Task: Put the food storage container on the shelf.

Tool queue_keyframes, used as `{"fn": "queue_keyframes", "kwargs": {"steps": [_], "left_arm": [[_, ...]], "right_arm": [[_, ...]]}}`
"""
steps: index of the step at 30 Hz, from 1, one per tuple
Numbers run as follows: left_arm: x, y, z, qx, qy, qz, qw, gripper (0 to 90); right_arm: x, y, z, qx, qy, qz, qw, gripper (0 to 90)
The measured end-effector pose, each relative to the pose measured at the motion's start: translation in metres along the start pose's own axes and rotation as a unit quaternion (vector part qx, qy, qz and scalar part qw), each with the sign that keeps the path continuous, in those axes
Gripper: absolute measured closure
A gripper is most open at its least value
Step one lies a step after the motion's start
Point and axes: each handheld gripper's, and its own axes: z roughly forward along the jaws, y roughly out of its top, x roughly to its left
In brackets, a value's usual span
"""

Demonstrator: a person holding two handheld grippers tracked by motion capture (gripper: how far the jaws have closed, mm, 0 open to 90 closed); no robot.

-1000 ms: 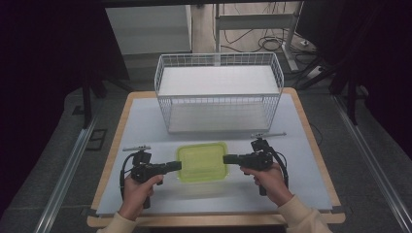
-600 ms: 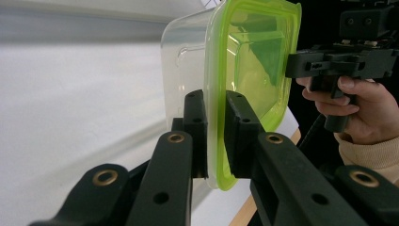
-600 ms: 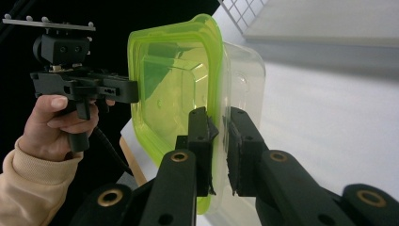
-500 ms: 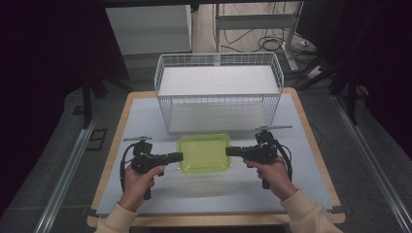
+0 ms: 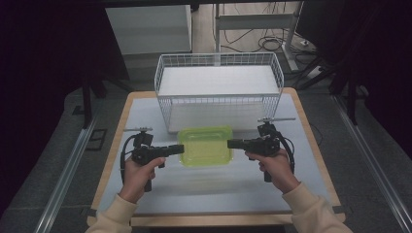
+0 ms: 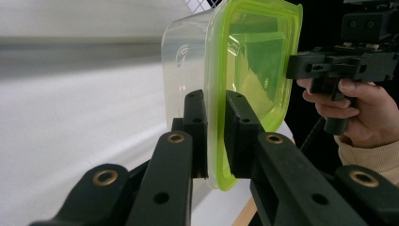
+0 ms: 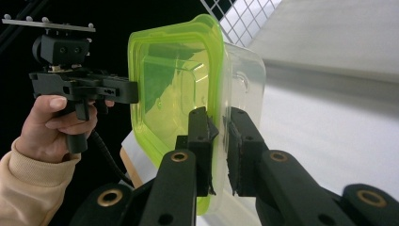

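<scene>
Holding a lidded box (image 5: 205, 145) level between both grippers, above the table (image 5: 301, 121) just in front of the basket (image 5: 218, 92). Left gripper (image 6: 215, 136) is clamped on the green rim at one short end; right gripper (image 7: 219, 150) is clamped on the opposite rim. Likely step: lift over the basket wall. Judgement: raise both hands together and level; uneven travel could twist the rim out of a thin pinch.

A white wire basket (image 5: 218, 92) stands at the table's (image 5: 301, 160) far edge.
</scene>
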Motion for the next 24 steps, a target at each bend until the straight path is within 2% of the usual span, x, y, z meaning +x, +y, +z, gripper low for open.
{"fn": "queue_keyframes", "kwargs": {"steps": [17,24], "left_arm": [[-0.002,0.023,-0.003,-0.007,-0.009,-0.001,0.9999,81.0],[-0.004,0.038,-0.002,-0.009,-0.012,0.001,0.9999,81.0]], "right_arm": [[0.007,0.024,-0.005,-0.007,-0.007,-0.014,0.9999,80.8],[0.007,0.035,-0.008,-0.014,-0.007,-0.016,0.9998,80.8]]}}
